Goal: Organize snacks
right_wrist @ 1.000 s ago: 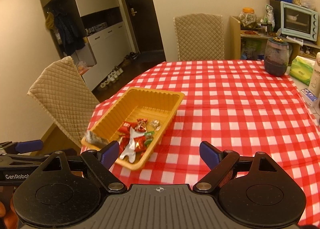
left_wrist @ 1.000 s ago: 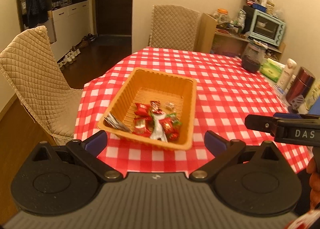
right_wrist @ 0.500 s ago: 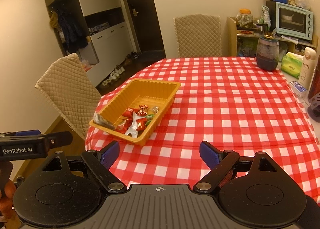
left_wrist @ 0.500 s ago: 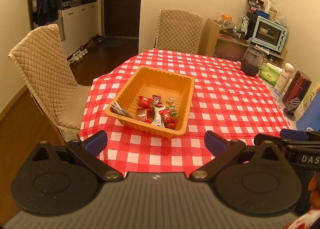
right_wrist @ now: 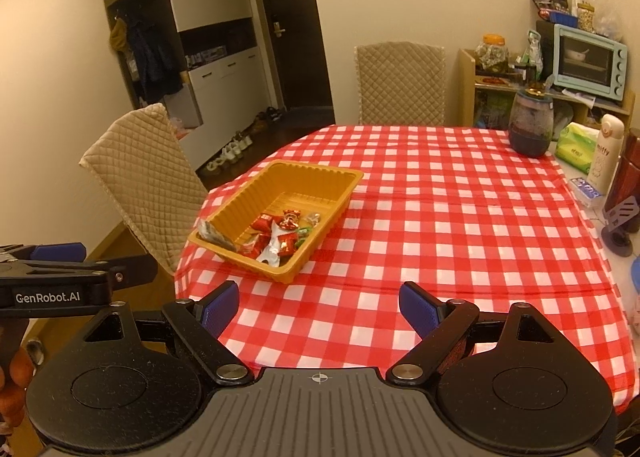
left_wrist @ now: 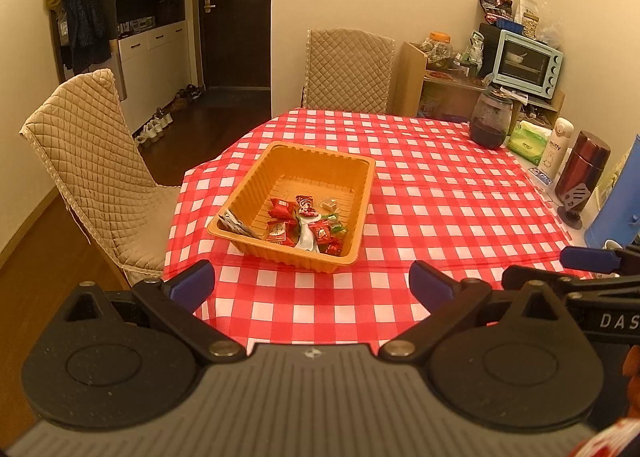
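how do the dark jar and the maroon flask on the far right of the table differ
The dark jar is round, squat and see-through, with dark contents; the maroon flask is taller, slimmer and opaque with a metallic sheen. The jar stands on the checked cloth, the flask just off its edge. Both stand upright at the table's right side.

Snacks (left_wrist: 306,226) lie in tray (left_wrist: 256,187) near table's (left_wrist: 440,217) left edge; jar (left_wrist: 490,123) stands far right; chairs (left_wrist: 92,177) beside.
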`<state>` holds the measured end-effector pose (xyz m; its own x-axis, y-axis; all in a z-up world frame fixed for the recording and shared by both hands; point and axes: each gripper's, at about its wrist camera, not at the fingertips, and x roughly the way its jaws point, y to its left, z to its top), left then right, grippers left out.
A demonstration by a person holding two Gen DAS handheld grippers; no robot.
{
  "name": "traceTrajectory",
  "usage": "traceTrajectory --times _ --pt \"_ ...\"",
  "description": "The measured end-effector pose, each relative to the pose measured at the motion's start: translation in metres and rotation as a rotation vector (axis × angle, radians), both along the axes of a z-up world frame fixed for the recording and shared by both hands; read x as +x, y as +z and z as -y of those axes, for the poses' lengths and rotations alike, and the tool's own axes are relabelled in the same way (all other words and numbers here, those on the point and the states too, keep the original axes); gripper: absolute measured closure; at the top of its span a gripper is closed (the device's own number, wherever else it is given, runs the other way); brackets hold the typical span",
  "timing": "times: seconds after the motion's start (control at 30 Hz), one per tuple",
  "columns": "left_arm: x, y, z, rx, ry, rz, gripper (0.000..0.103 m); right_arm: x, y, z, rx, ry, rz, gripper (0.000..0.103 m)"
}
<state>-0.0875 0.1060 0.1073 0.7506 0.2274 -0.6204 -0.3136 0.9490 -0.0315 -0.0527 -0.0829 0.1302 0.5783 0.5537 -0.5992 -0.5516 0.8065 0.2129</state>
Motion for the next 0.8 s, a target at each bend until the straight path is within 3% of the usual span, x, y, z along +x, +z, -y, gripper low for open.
traceTrajectory --times 0.8 --pt "-0.0030 -0.0064 0.0005 -0.013 -0.001 -0.010 0.000 -0.0074 0.0049 0.0045 0.013 -0.003 0.008 0.016"
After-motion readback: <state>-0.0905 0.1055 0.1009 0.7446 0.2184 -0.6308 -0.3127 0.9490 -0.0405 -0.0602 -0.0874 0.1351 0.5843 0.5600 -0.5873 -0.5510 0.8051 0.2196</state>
